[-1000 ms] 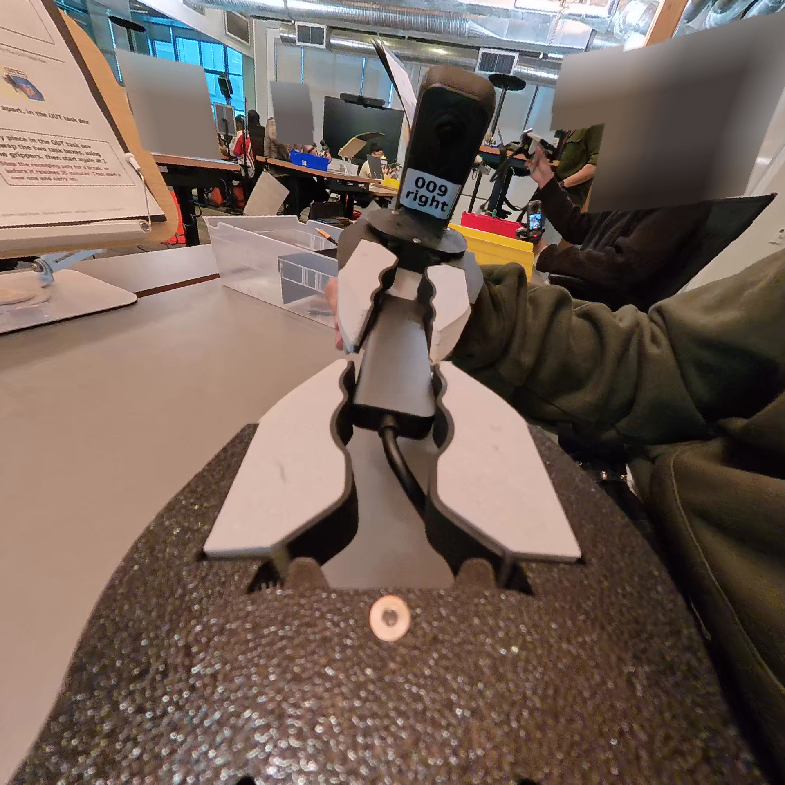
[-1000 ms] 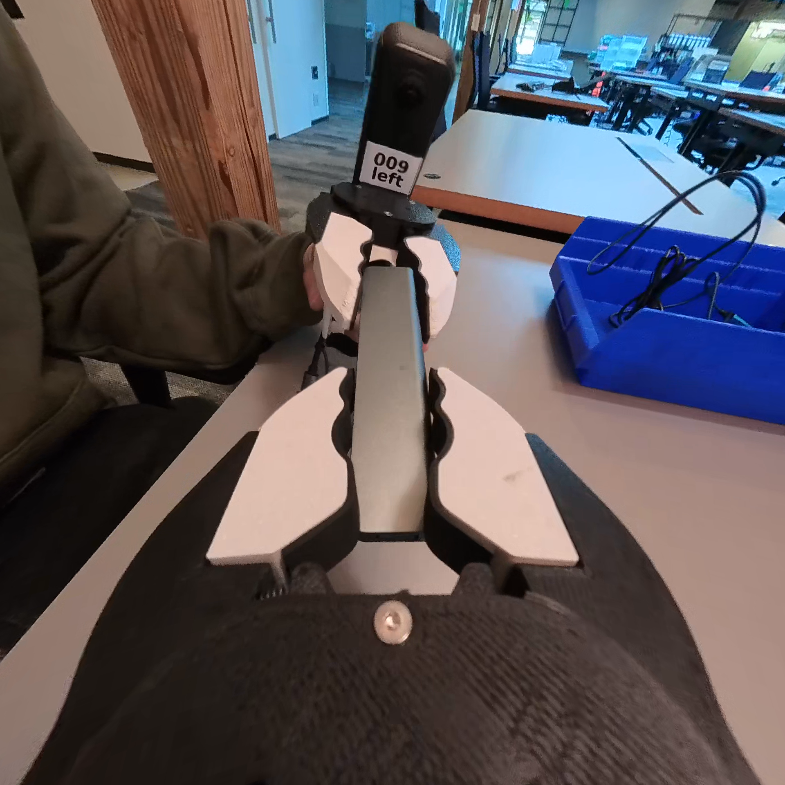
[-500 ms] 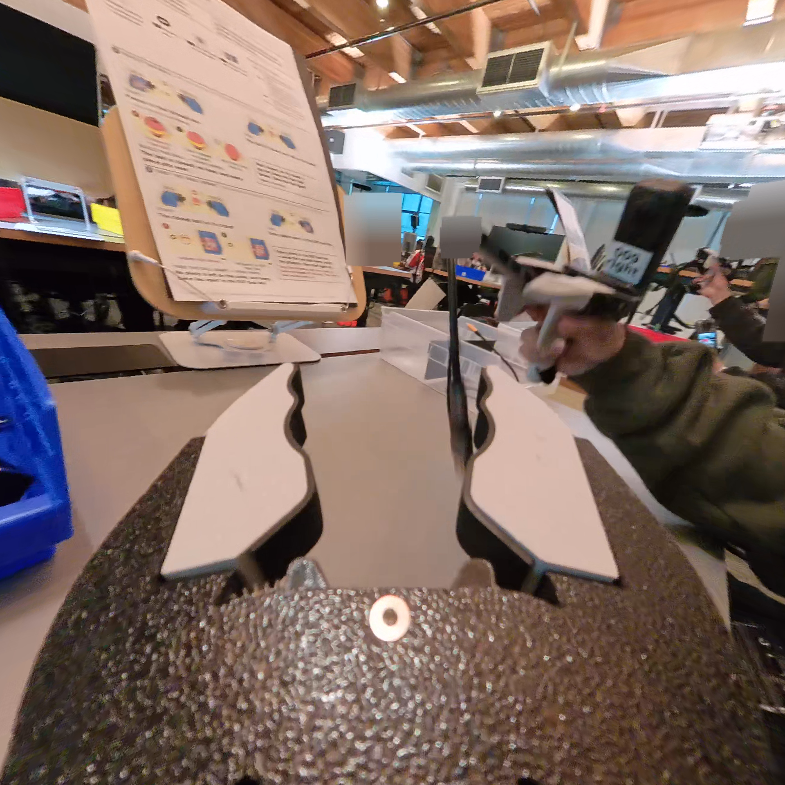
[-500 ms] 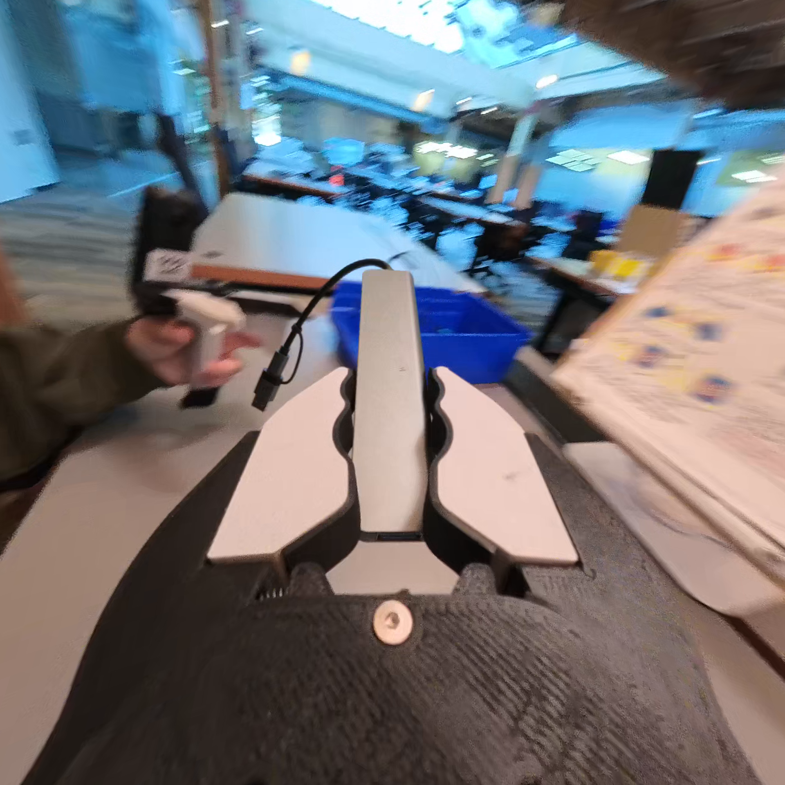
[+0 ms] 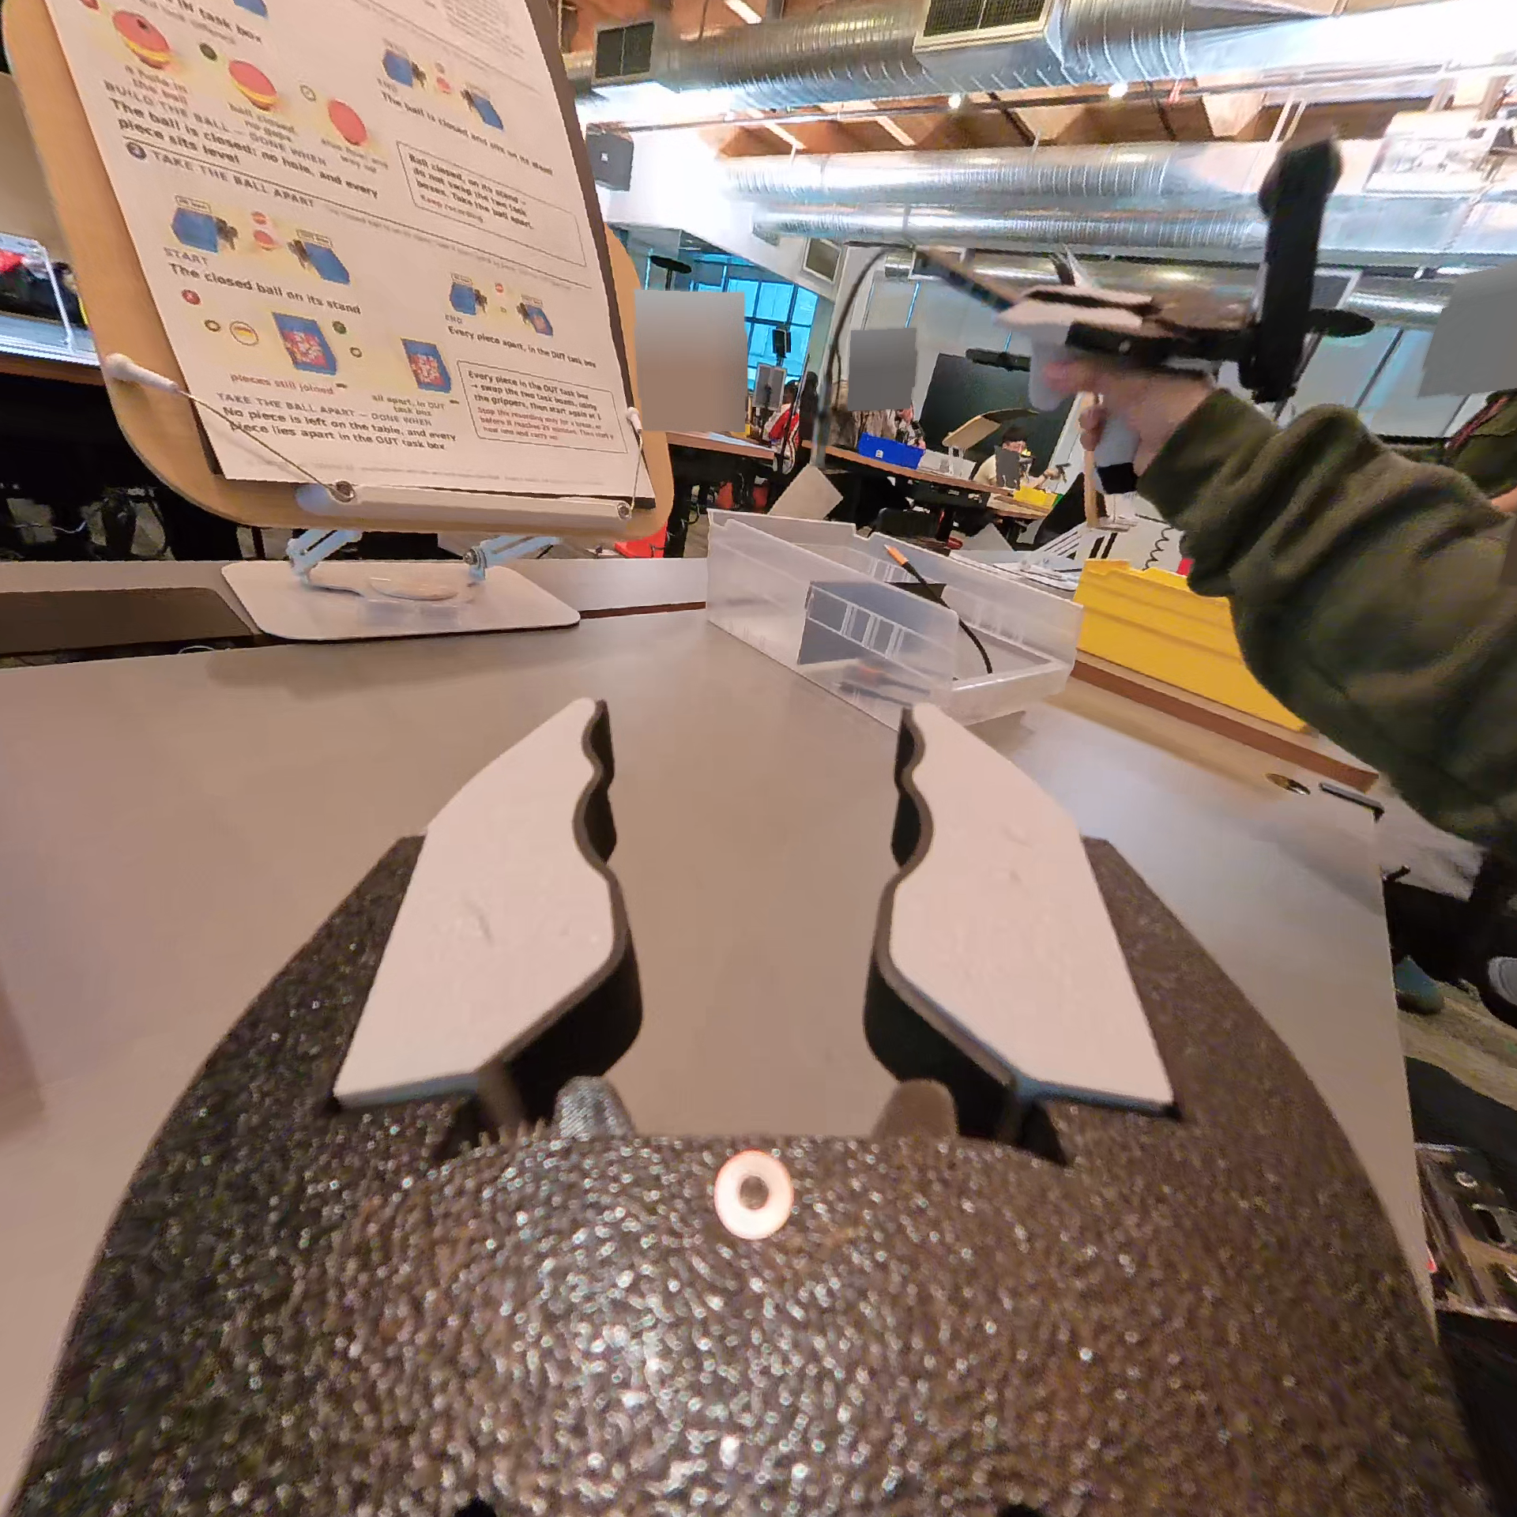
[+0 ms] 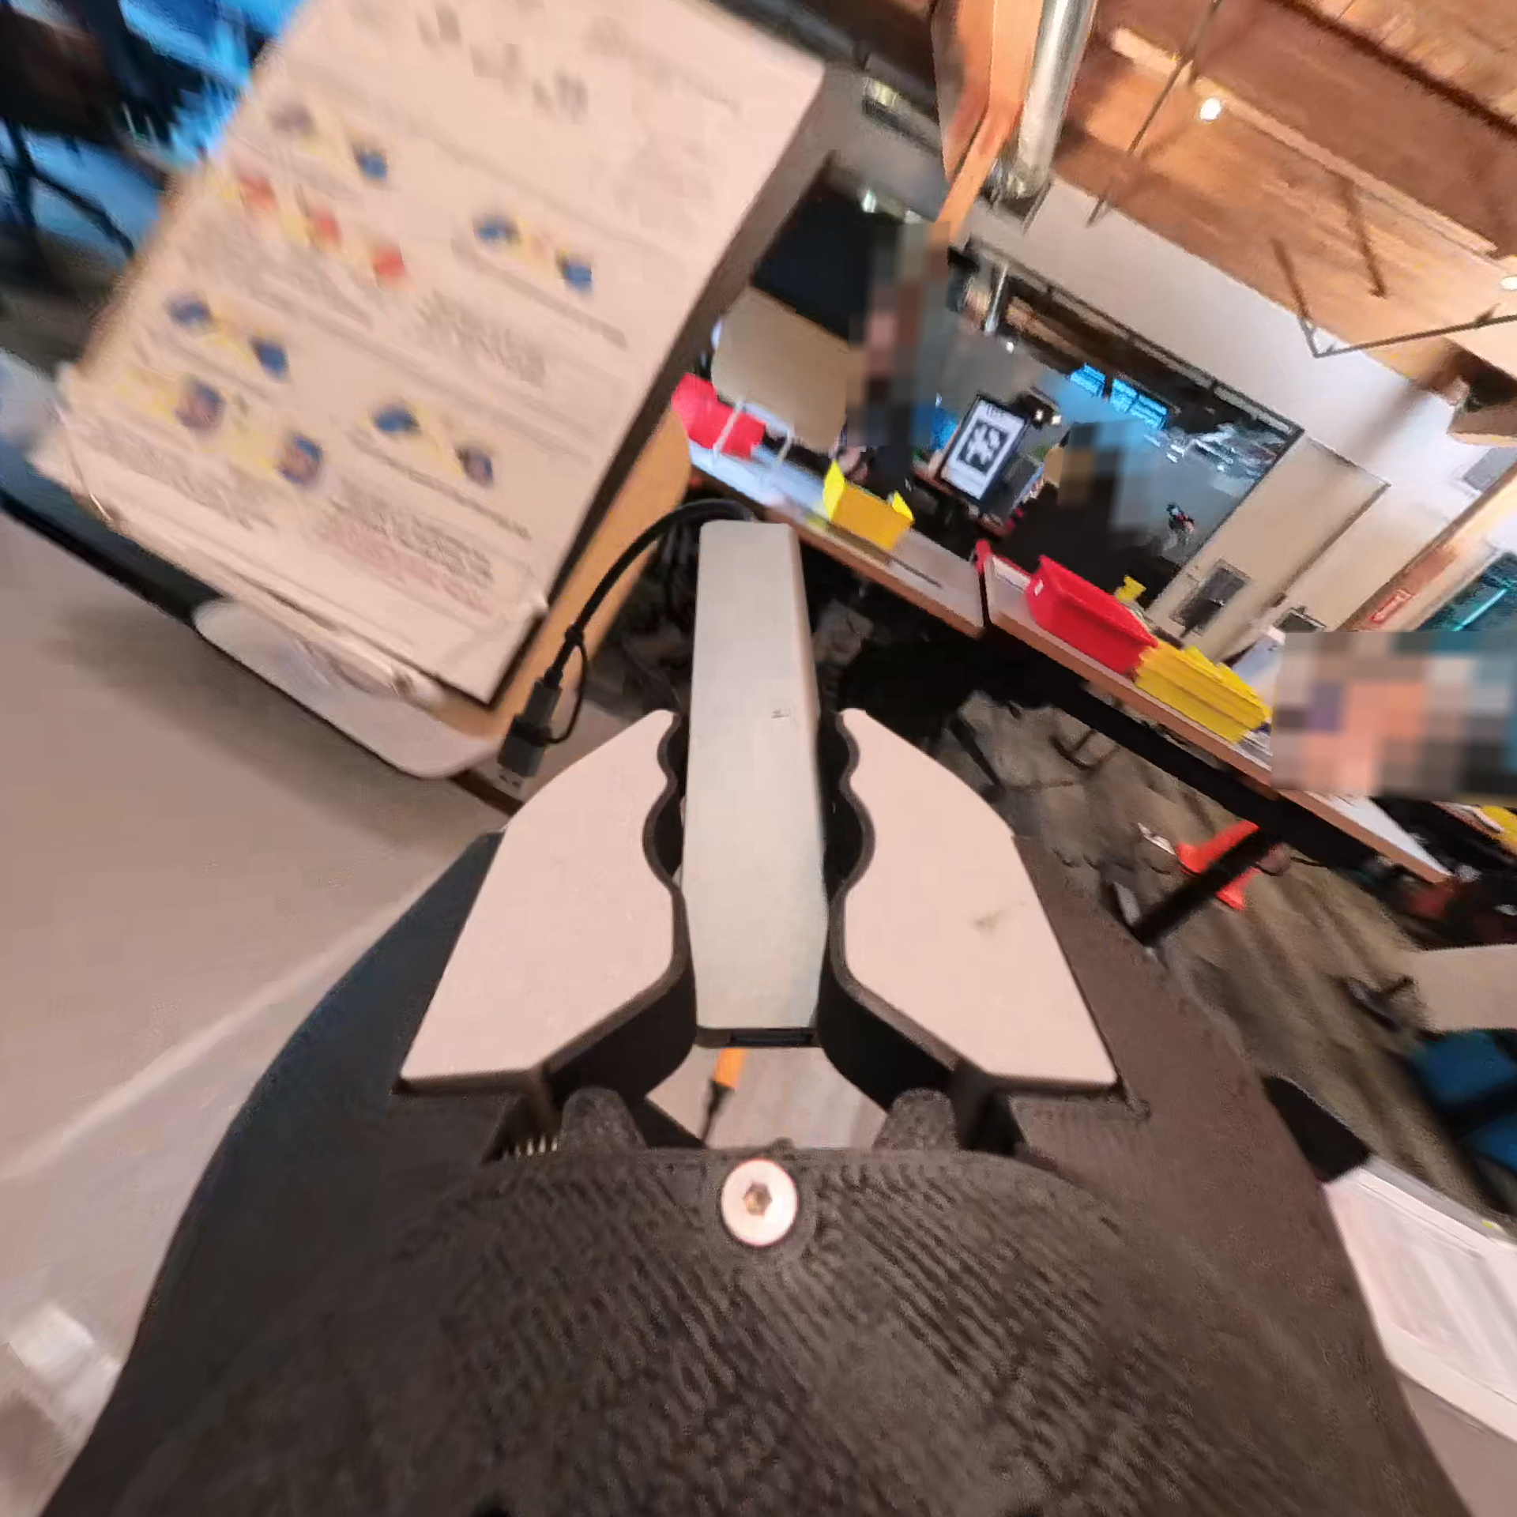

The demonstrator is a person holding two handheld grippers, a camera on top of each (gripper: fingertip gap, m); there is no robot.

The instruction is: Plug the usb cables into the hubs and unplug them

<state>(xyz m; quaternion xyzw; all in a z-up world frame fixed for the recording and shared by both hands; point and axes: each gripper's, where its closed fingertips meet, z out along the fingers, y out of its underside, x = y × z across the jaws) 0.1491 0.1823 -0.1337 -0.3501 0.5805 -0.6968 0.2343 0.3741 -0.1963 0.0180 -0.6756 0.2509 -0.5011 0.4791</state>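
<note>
My right gripper [image 6: 755, 722] is shut on a long grey USB hub [image 6: 755, 821], held in the air and pointing forward along the fingers. The hub's short black cable [image 6: 607, 566] loops off its far end, and its plug [image 6: 525, 739] dangles free at the left. An orange-tipped cable [image 6: 726, 1067] shows below the hub's near end. My left gripper [image 5: 751, 722] is open and empty, low over the grey table [image 5: 246, 780]. In the left wrist view the right gripper [image 5: 1067, 316] is up at the right, held by a hand in a green sleeve [image 5: 1330, 575].
A clear bin [image 5: 1018, 657] with a divider and an orange-tipped black cable [image 5: 944, 599] stands on the table ahead right. An instruction sheet on a stand [image 5: 345, 246] is at the back left, blurred in the right wrist view [image 6: 369, 369]. A yellow bin [image 5: 1166, 648] sits beyond. The tips of one gripper are about 45 cm away from the tips of the other.
My left gripper has let go of the hub's cable end and opened. My right gripper has lifted the hub and swung it up and to the right, away from the left gripper.
</note>
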